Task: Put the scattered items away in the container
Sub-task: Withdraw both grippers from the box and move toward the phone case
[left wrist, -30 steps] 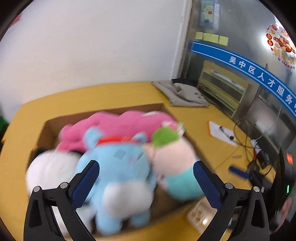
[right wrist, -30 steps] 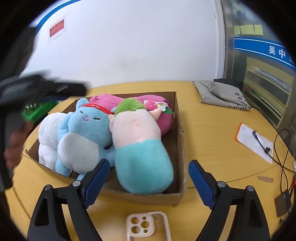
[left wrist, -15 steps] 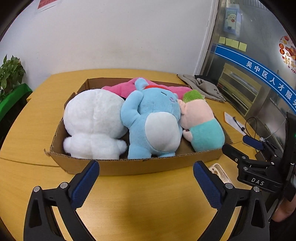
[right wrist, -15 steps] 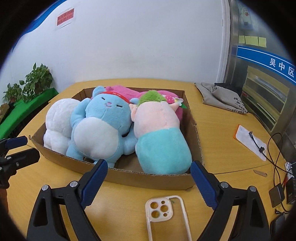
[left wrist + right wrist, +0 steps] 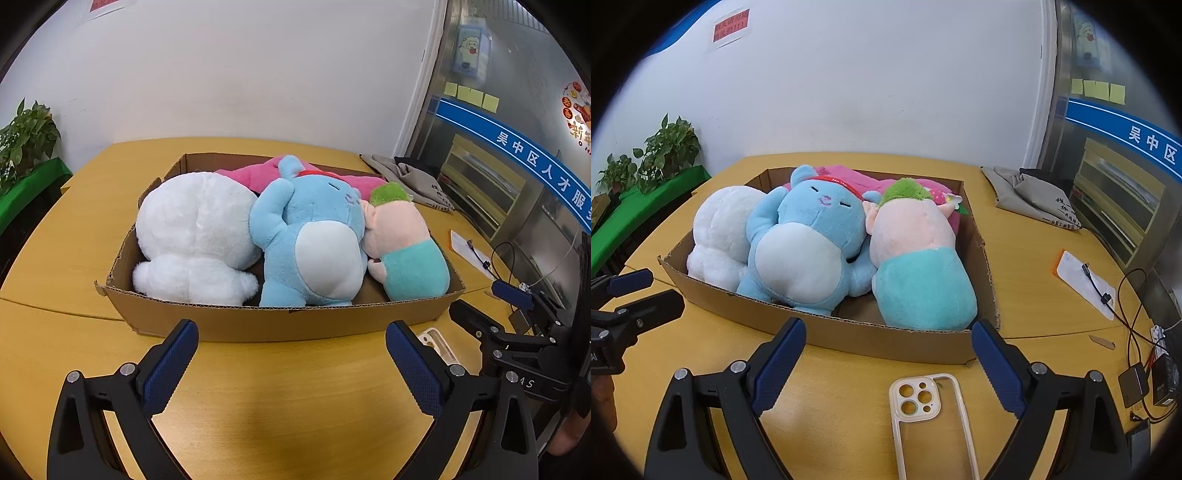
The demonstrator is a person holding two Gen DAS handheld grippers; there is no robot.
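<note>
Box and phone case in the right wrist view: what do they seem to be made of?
Box: brown corrugated cardboard, matte; the fluted layer shows along its cut top edge, and the right wall's rim is ragged. Phone case: looks like plastic or soft rubber, with a cream glossy frame and camera block and a clear back that the tabletop shows through; which of the two cannot be told.

Toys [image 5: 809, 243] in box [image 5: 871, 338]; case [image 5: 929, 417] in front.

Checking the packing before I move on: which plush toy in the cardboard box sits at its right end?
The pink-bodied plush with green hair and teal bottom; the blue plush is in the middle, the white one left.
</note>
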